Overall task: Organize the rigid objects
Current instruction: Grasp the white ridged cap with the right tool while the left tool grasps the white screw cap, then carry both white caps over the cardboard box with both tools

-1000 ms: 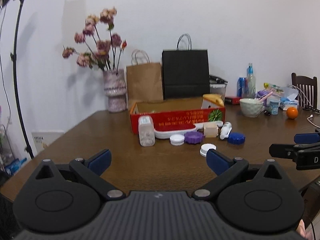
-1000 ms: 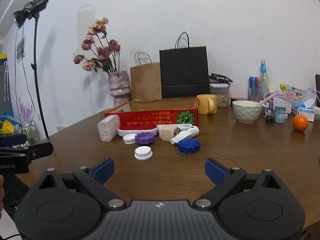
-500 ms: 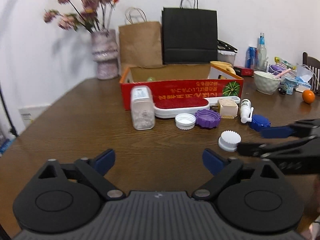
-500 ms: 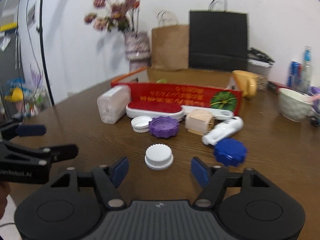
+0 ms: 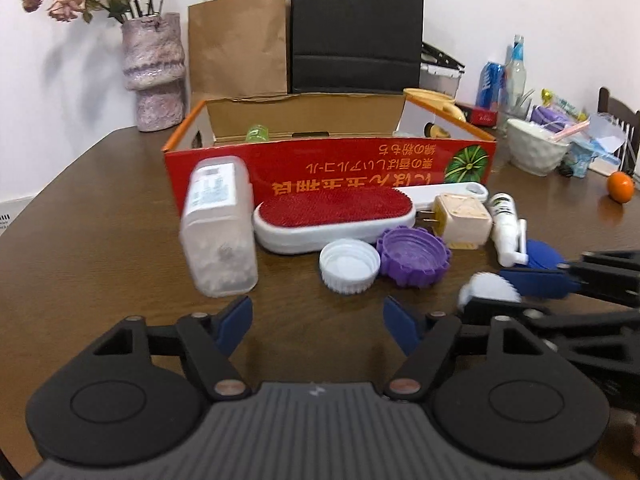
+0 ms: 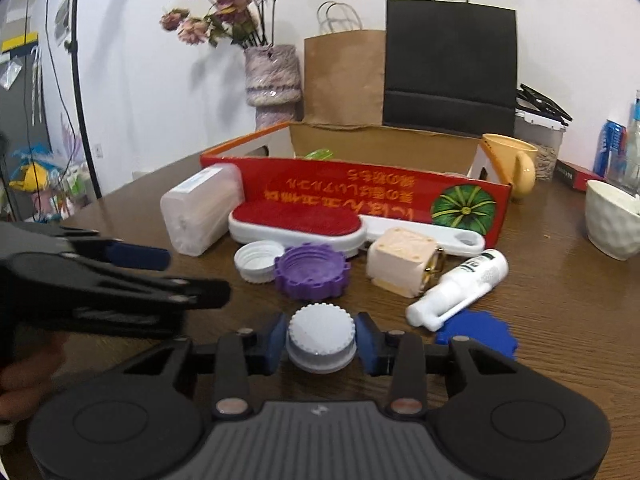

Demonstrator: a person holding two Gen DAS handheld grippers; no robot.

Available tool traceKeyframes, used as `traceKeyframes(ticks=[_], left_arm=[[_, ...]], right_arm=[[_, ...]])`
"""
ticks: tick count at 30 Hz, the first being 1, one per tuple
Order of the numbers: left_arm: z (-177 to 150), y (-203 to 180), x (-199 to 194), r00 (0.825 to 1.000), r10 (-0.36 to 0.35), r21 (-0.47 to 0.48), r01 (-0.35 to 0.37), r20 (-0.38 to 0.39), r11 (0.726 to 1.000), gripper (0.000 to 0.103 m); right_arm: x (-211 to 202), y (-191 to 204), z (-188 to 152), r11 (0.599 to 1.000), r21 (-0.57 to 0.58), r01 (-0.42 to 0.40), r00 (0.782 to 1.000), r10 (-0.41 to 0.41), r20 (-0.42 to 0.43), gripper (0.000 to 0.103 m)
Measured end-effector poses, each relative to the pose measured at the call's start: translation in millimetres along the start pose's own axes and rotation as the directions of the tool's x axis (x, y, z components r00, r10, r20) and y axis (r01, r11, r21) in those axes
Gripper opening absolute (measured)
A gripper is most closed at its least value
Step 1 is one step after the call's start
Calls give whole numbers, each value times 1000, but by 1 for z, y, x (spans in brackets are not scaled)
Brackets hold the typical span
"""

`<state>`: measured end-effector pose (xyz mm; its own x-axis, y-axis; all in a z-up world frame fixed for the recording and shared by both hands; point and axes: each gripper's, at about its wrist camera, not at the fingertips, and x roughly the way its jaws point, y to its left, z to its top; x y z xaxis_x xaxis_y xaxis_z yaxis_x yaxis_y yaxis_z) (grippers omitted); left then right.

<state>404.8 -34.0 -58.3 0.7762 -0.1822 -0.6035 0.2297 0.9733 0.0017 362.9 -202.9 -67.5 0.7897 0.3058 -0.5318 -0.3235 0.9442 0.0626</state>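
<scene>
A white ridged cap sits on the wooden table between the blue pads of my right gripper; its jaws are closing and the pads touch the cap's sides. My left gripper is open with its jaws closing on nothing, just short of an upturned white cap and a purple lid. Behind them lie a clear container, a red-topped lint brush, a beige plug, a white spray bottle and a blue lid. A red cardboard box stands open behind.
A vase of dried flowers, a brown bag and a black bag line the wall. A yellow mug, a white bowl, an orange and bottles crowd the right side.
Both grippers have moved forward and down towards the scattered lids. Their jaws have narrowed, and the right pair has come around the white ridged cap.
</scene>
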Motion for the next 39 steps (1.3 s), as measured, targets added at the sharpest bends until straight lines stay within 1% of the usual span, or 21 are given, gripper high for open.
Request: traceKeyframes(ticks=[1,3,6,7,9,10,13,17,21,26,29,35,39], left_arm=[[3,-3,6,1000,0,7,0,-13,1000,67],[6,-7,15,1000,-10,11,11,-22,1000,66],[12,-14,25,1000,23,35,-22,-14,999,63],[14,-16,27,999,34,47,-34,-5,998,60],[17,-17,32,999,35,50,-35,-6,998,49],[18,-17,35,999,36,46,-35,-11,998,42],[17,-18,34,999,35,52,-35,-2,998,41],[15,-21,20,999,41,55,-41,10,998,40],[9,-21,-12,997,63,29,-64,46,998,40],[-7,-17,-82,985,108,-30,-105,134,994,40],[-18,-14,-126,971,141,-63,-131,191,989,40],[-41,-11,-200,935,206,-110,-181,290,977,40],[-59,-10,-236,922,213,-119,-183,324,976,40]], right_arm=[[-1,-2,-1,1000,2,0,1000,0,3,37],[-3,-6,-2,1000,9,-5,1000,5,8,35],[-8,-10,-3,999,29,-18,999,17,35,35],[-10,-10,-4,999,26,-19,999,18,43,35],[-11,-9,-5,1000,23,-18,999,17,42,35],[-10,-9,-5,999,25,-22,999,21,37,35],[-11,-9,-5,999,32,-21,999,20,40,35],[-17,-7,-5,1000,30,-10,999,8,43,35],[-36,0,-6,1000,20,-1,997,0,72,35],[-76,16,-8,1000,10,4,991,-6,134,35],[-103,29,-10,1000,-4,14,986,-13,166,35],[-154,59,-22,999,-26,42,967,-34,252,35],[-184,78,-34,997,-48,59,953,-42,299,35]])
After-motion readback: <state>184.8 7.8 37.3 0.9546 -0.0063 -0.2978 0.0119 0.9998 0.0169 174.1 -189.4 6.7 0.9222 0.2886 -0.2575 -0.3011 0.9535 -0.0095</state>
